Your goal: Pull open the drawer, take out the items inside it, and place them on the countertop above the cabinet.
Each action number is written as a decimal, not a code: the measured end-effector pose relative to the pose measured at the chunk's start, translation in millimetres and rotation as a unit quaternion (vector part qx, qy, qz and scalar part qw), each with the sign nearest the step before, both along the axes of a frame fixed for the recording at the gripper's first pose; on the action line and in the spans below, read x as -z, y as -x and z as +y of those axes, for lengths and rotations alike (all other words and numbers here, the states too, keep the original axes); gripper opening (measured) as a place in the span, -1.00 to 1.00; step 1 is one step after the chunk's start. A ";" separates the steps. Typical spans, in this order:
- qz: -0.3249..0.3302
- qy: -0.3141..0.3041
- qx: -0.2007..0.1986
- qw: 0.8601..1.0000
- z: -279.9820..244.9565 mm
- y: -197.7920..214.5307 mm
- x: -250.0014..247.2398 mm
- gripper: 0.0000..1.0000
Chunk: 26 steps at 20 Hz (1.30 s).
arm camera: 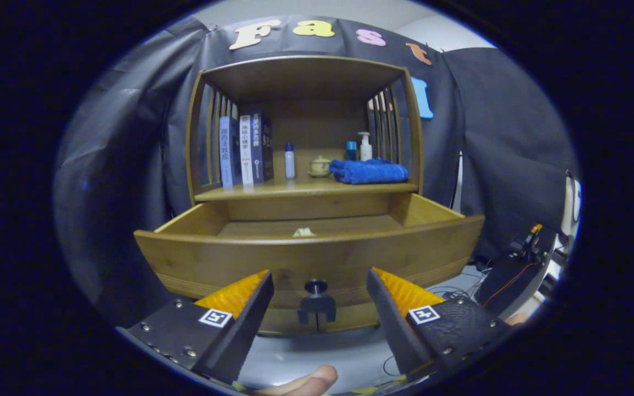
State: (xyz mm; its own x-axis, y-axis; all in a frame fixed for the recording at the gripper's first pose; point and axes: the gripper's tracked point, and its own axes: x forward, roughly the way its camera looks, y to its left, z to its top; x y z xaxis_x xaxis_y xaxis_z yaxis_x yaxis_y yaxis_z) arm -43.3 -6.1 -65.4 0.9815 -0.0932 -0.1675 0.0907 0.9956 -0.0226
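Note:
The wooden cabinet's drawer (306, 261) stands pulled out toward me. A dark knob (316, 286) sits on its front, just ahead of my fingers and in line with the gap between them. Inside the drawer, a small pale object (304, 232) peeks over the front wall; most of it is hidden. My gripper (318, 280) is open, with nothing between its fingers and no contact with the knob. The countertop (295, 190) above the drawer forms the floor of an open wooden shelf.
On the countertop stand several books (245, 148), a small white bottle (289, 160), a little lidded pot (320, 165), a folded blue towel (369, 171) and a pump bottle (365, 147). Cables and equipment (515, 269) lie to the right. A fingertip (309, 381) shows below my fingers.

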 end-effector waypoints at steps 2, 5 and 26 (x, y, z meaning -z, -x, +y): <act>0.006 -0.002 0.003 1.000 2.9 -2.7 -15.4 1.00; 0.014 -0.002 -0.002 1.000 10.3 -19.9 -34.2 1.00; 0.287 0.028 0.009 0.957 16.2 -167.2 41.4 0.63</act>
State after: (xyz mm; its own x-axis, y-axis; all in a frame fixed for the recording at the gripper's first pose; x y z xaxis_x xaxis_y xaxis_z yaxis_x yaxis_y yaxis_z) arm 123.9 10.0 -106.8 0.7273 -0.1327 -0.6734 0.0636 0.9899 -0.1263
